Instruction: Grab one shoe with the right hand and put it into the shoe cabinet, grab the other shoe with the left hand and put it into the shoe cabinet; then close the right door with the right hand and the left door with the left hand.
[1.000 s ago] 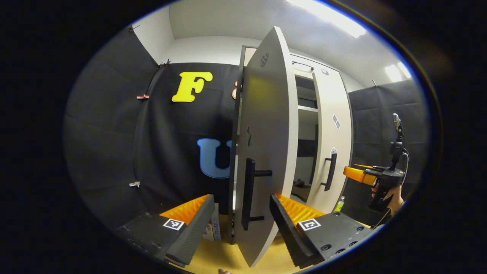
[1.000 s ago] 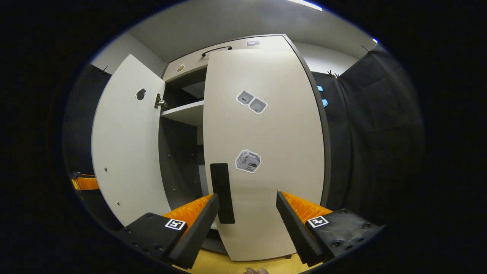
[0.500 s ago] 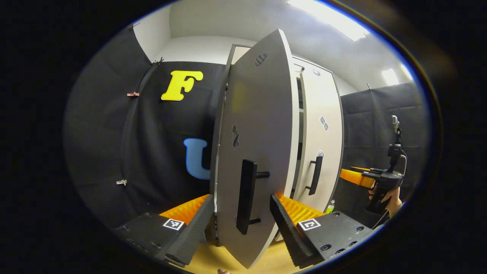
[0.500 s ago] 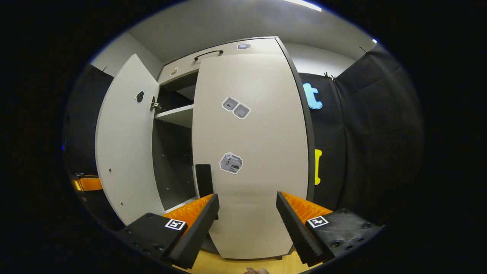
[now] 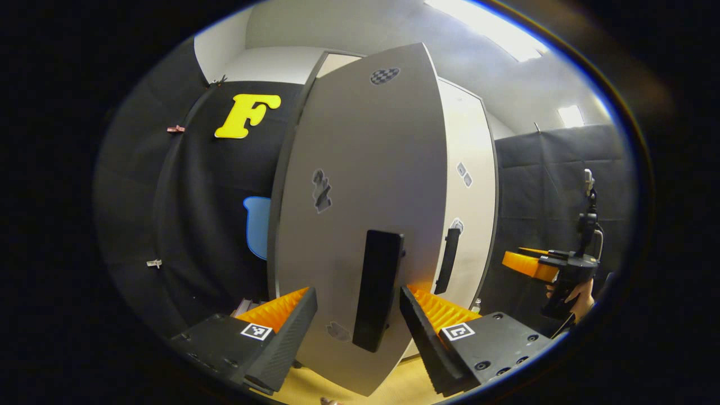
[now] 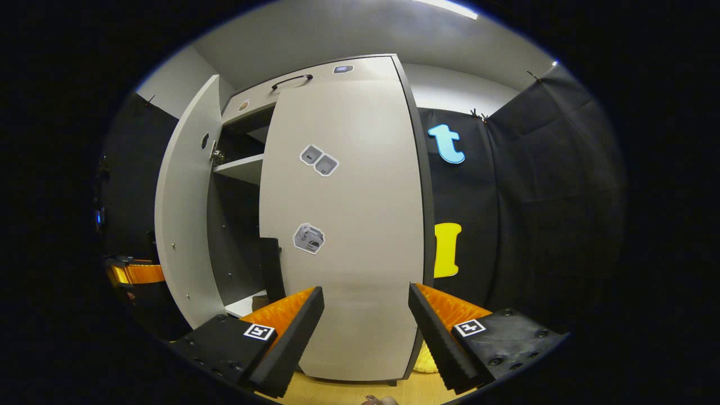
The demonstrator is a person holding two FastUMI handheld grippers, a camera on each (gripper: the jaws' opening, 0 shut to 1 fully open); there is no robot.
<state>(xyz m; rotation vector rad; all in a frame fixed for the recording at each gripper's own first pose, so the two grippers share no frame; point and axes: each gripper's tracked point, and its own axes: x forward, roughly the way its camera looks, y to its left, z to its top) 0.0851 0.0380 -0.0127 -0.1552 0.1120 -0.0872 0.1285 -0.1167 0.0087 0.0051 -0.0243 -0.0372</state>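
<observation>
Shoe cabinet doors are what remains to handle. They look like rigid flat panels on hinges, likely light to swing, each best taken or pushed at its upright handle bar. In the left gripper view, the left door stands partly ajar, its handle between the spread fingers of the left hand-held gripper, which grips nothing. In the right gripper view, the right door looks shut or nearly so; the right hand-held gripper is open and empty before it. Through the gap a shelf shows. No shoe can be made out. Nothing blocks the left door's swing that I can see.
</observation>
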